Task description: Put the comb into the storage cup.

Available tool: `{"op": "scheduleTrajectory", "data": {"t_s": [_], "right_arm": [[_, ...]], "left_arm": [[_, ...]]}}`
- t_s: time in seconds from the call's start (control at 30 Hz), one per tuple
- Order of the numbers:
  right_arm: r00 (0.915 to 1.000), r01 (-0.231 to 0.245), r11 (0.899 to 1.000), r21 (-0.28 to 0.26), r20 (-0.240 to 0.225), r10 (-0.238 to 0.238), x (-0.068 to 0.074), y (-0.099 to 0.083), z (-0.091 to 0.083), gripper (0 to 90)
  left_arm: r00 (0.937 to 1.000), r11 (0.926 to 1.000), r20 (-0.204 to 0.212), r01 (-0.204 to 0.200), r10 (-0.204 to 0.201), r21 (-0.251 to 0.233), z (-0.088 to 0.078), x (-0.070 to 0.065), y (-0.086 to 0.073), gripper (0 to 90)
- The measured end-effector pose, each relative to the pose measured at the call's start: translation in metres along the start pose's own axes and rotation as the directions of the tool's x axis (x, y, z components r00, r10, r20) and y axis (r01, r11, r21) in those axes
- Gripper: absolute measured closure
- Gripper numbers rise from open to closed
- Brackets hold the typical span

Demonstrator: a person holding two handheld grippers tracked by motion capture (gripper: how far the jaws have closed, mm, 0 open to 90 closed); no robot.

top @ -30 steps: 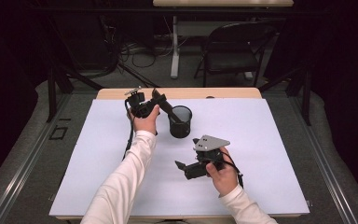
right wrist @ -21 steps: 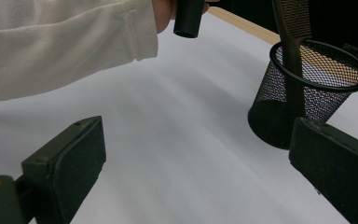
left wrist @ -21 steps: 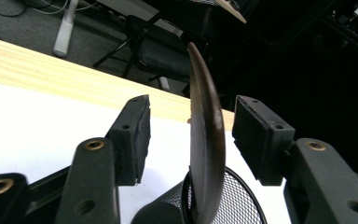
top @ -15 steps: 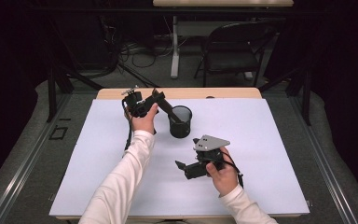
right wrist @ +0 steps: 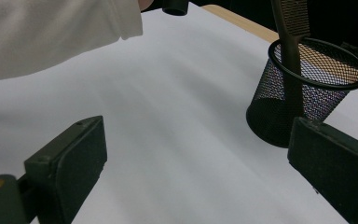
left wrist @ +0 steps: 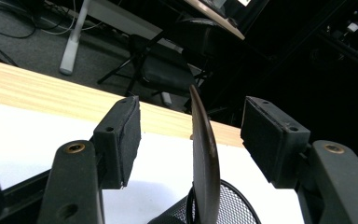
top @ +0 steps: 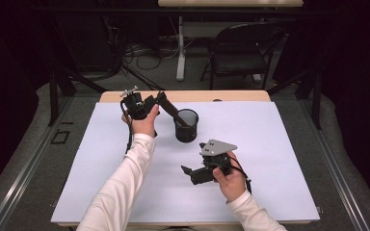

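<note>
No writing is readable. A black mesh cup (top: 186, 126) stands on the white tabletop (top: 279, 144) with a dark comb (left wrist: 204, 158) leaning in it. Left gripper (left wrist: 191, 140) jaws gape wide around the comb, not touching; right gripper (right wrist: 200, 168) jaws wide, empty.

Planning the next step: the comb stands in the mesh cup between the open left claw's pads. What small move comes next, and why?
Probably draw the left claw back: its jaws stand apart from the comb, which already leans in the mesh cup.
</note>
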State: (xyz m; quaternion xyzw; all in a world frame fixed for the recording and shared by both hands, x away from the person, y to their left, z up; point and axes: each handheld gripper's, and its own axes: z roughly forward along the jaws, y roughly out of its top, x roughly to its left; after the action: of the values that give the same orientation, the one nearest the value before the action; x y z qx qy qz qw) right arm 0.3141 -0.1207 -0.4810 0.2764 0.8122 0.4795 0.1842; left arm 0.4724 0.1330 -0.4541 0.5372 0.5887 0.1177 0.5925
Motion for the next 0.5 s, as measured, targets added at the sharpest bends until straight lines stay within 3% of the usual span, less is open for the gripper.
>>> {"op": "scheduleTrajectory", "data": {"t_s": [0.5], "right_arm": [[1.0,-0.002,1.0,0.001,0.002,0.002,0.0,0.0,0.0,4.4]], "left_arm": [[0.9999,0.9998,0.011,-0.003,0.003,-0.021,-0.015,0.0,0.01,38.0]]}}
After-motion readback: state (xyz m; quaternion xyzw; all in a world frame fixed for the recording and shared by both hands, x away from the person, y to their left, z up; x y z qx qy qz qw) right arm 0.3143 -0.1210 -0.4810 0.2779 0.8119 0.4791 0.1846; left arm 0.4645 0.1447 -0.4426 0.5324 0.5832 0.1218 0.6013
